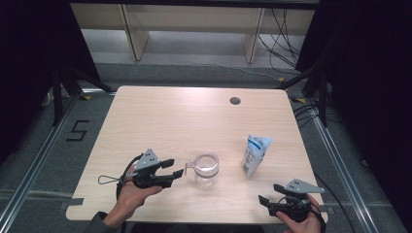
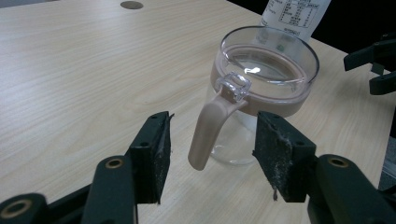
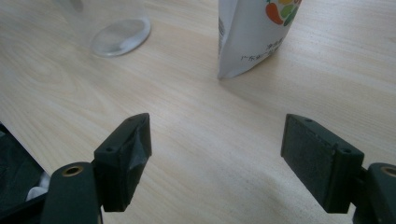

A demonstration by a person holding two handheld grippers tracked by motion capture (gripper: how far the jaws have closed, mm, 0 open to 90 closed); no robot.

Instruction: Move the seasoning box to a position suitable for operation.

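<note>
Jug (image 2: 261,88) could be tipping: your left claw (image 2: 212,149), wide open, is sitting around its handle (image 2: 210,133). Squeeze crooked and it slides toward the bag (image 1: 255,154). Right claw (image 3: 217,158) is waiting, wide, near the bag.

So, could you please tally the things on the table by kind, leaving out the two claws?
Clear jug with a handle: 1
Standing white pouch: 1
Total: 2
</note>
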